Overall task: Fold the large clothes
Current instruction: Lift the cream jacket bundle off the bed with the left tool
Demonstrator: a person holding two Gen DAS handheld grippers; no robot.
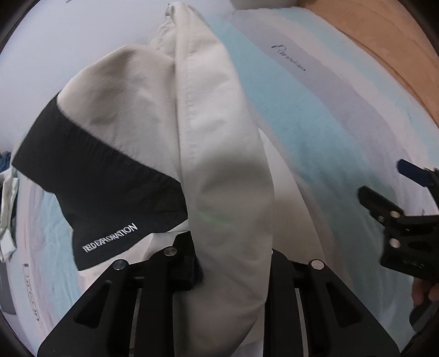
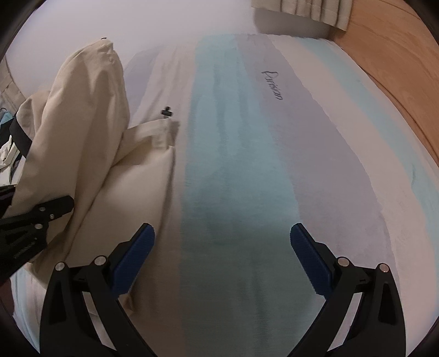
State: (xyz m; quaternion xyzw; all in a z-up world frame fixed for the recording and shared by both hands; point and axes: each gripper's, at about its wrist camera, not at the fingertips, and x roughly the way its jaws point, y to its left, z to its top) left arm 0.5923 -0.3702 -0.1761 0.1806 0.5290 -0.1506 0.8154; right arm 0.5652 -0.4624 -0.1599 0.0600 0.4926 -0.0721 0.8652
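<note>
- Left hand-held gripper (image 1: 233, 263) is pinching the cream jacket (image 1: 219, 164); lay that fold flat on the striped bed sheet (image 2: 247, 164).
- Right hand-held gripper (image 2: 222, 247) is spread wide, holding nothing; I'd grab the loose hem at frame left.

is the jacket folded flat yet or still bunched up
Still bunched up: the cream jacket hangs in a draped fold from the left hand-held gripper, only partly resting on the striped bedsheet.

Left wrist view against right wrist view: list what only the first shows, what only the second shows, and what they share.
Only the left wrist view shows the garment's black panel with white lettering and cream fabric bunched between the left gripper fingers. Only the right wrist view shows the right gripper open over bare sheet, a small black toggle and a curtain hem. Both show the cream garment, the striped bedsheet and the wooden floor.
</note>
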